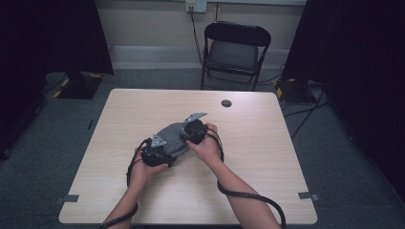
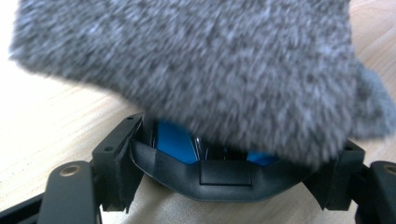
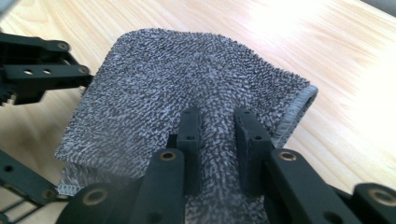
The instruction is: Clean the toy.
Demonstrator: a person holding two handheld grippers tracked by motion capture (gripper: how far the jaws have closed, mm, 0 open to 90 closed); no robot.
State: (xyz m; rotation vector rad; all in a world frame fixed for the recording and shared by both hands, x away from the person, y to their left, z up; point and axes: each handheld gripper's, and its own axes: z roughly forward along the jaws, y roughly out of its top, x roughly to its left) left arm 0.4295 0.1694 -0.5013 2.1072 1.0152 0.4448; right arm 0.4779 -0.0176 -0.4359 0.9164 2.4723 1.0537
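A grey fuzzy cloth (image 1: 173, 135) hangs between the two grippers above the middle of the wooden table (image 1: 267, 157). My right gripper (image 3: 218, 116) is shut on the cloth (image 3: 187, 74), its jaws pinching a fold from the right side. In the high view the right gripper (image 1: 186, 136) sits under the right hand. My left gripper (image 2: 229, 156) has its jaws wide apart and pressed on the ends of a black curved object with blue parts (image 2: 224, 179), which the cloth (image 2: 196, 70) drapes over. The left gripper (image 1: 165, 148) is in the left hand, lower left of the cloth.
A small dark round disc (image 1: 226, 103) lies near the table's far edge. A black folding chair (image 1: 234, 47) stands beyond the table. Cables trail from both grippers over the near edge. Grey tape marks (image 1: 308, 195) sit at the near corners.
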